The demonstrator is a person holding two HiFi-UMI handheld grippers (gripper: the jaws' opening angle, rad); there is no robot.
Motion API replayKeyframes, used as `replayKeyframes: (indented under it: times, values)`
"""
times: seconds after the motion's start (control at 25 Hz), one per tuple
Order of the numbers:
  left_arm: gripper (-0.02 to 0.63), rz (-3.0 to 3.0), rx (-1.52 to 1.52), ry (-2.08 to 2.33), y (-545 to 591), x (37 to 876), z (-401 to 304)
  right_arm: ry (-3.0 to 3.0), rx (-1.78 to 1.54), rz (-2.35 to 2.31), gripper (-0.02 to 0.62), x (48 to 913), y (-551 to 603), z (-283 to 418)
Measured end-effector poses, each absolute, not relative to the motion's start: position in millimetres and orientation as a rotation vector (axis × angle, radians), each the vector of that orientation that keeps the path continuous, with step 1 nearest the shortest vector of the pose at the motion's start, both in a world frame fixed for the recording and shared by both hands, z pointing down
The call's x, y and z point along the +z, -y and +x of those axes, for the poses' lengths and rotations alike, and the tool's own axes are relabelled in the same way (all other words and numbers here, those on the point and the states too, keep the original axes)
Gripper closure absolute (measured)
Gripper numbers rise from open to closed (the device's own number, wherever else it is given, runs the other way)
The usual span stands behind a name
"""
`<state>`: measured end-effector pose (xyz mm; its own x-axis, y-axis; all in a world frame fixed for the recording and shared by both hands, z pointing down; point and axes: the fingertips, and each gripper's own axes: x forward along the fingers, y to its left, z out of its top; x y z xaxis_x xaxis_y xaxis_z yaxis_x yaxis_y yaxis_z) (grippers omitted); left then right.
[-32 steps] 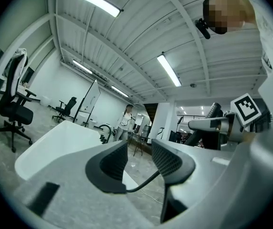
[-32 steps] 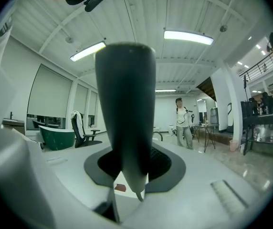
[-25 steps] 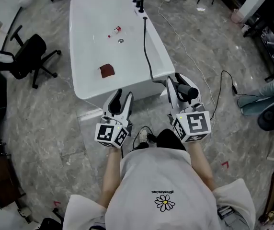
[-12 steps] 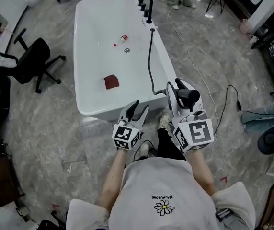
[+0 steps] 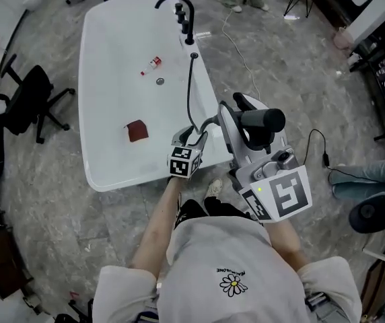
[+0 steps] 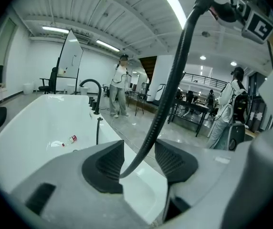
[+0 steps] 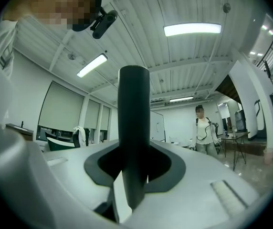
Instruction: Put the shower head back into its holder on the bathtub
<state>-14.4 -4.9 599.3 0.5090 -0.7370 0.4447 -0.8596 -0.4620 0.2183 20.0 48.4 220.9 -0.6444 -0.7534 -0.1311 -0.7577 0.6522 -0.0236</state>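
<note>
The right tongs are clenched on the black shower head, which is held up off the bathtub, just outside its near right corner and above the grey stone floor. In the right gripper view the shower head stands as a dark upright bar gripped between the two pads of the tongs. Its black hose runs from a fitting on the tub's right rim, close beside the black faucet, along that rim and bends across to the shower head. I cannot tell which fitting on the rim is the holder. The left tongs sit at the tub's near right edge with the jaws released and wide; they have just been opening, and the hose passes up between the pads, lying against or very near the left one, with a clear gap to the right one. Through the left tongs the tub and the faucet lie ahead. Inside the tub lie a small bottle with a red cap near the drain, and a dark red cloth nearer the person. A black office chair stands left of the tub, a white cable trails over the floor to its right, and a standing person is beyond the faucet.
</note>
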Motion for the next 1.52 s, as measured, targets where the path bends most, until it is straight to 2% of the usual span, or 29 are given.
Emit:
replayKeyframes:
  times: [0.36, 0.44, 0.64, 0.84, 1.0, 1.32, 1.52]
  values:
    - [0.437, 2.268, 0.527, 1.288, 77.4, 643.8, -4.9, -2.683, 0.085, -1.217, 0.489, 191.6, 16.5, 40.3]
    - [0.517, 2.261, 0.533, 1.314, 92.7, 645.2, -8.2, -2.677, 0.112, -1.231, 0.489, 186.9, 28.2, 41.6]
    - [0.541, 2.266, 0.514, 1.439, 149.6, 623.8, -38.1, -2.664, 0.16, -1.262, 0.489, 176.9, 61.1, 34.9]
    - [0.545, 2.251, 0.322, 1.669, 236.6, 552.9, -111.9, -2.645, 0.239, -1.278, 0.489, 159.4, 88.9, 14.1]
    - [0.545, 2.339, 0.182, 1.797, 286.7, 482.3, -145.3, -2.616, 0.233, -1.335, 0.491, 166.1, 107.9, 14.4]
    - [0.545, 2.406, 0.024, 1.993, 368.4, 371.7, -171.5, -2.614, 0.165, -1.34, 0.491, 167.3, 157.9, 39.1]
    - [0.545, 2.537, -0.115, 2.06, 404.6, 278.5, -149.6, -2.6, 0.148, -1.332, 0.491, 164.9, 177.7, 64.6]
